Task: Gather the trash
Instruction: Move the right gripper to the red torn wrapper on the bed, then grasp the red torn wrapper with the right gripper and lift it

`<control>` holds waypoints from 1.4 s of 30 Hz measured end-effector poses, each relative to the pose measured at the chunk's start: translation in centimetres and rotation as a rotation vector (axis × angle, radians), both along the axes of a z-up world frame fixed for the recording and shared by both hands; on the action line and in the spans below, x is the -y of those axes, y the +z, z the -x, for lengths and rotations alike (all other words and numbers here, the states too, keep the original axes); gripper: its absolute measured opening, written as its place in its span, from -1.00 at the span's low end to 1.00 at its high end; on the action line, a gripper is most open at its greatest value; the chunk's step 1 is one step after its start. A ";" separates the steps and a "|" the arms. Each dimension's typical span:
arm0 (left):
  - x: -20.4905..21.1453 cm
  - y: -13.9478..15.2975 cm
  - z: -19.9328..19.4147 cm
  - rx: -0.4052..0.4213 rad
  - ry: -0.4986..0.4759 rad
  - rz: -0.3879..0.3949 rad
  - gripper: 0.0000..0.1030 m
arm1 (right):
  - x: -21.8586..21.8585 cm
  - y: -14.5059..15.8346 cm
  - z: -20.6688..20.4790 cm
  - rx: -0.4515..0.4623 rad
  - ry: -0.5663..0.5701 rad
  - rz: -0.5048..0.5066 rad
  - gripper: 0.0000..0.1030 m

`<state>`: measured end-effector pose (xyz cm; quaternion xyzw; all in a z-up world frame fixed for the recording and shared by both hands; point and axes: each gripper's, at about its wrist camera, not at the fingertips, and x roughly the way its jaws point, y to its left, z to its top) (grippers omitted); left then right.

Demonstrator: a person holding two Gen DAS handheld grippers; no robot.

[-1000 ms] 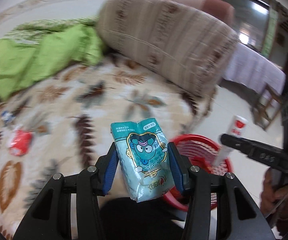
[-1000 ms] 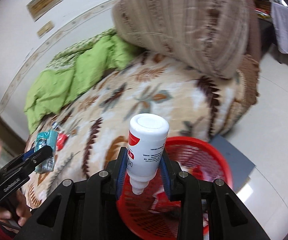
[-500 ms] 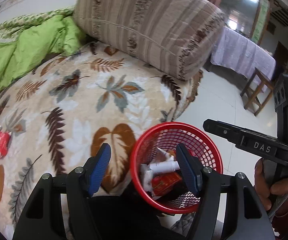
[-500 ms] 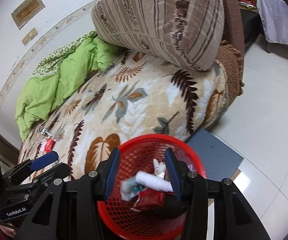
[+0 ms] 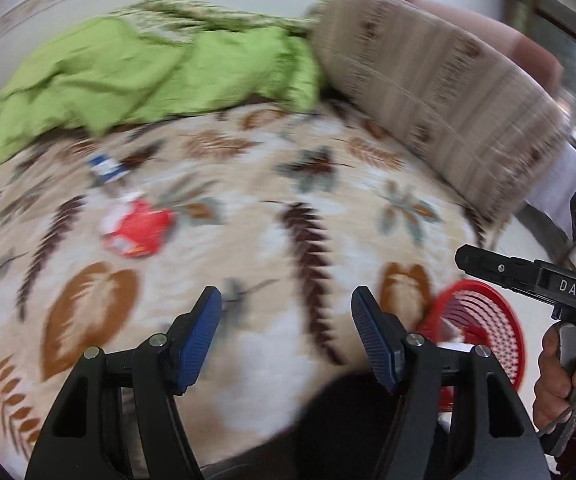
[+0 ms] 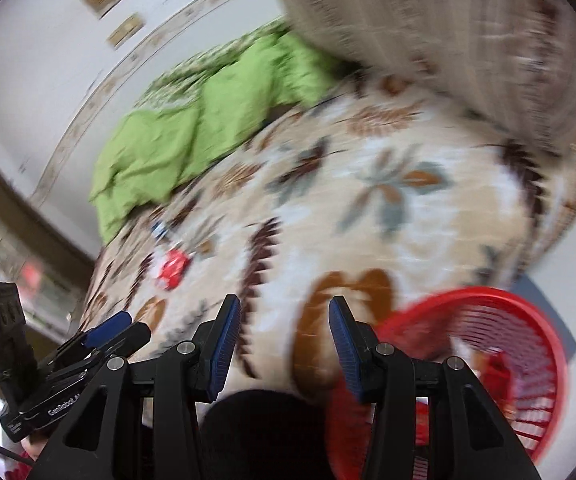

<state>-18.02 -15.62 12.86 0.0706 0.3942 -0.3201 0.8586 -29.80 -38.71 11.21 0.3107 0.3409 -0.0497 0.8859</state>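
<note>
Half a second ago both cameras looked straight down into the red basket (image 6: pixel 500 356); now it has slid to the lower right of each view, and both views are smeared with motion blur, aimed across the bed. The left gripper (image 5: pixel 286 334) has its blue-padded fingers spread wide with nothing between them — as they already were half a second back, after holding a teal packet a second ago. The right gripper (image 6: pixel 285 346) is likewise spread and empty, the white bottle it held a second ago gone from its grasp. Going left to right across the leaf-patterned blanket (image 5: pixel 272 240): a small blue-and-white scrap (image 5: pixel 106 166) lies near the green quilt (image 5: pixel 160 68), a crumpled red wrapper (image 5: pixel 140 228) sits just below it on the blanket, well apart from the basket, and a big striped cushion (image 5: pixel 440 92) rests at the right end. Behind the bed runs a white wall (image 6: pixel 48 60) with two small framed plaques; pale floor shows beside the basket.
</note>
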 end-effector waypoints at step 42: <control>-11.5 -2.5 -21.2 -0.155 0.439 0.033 0.43 | -10.3 -8.6 -24.0 -0.023 0.173 -0.235 -0.60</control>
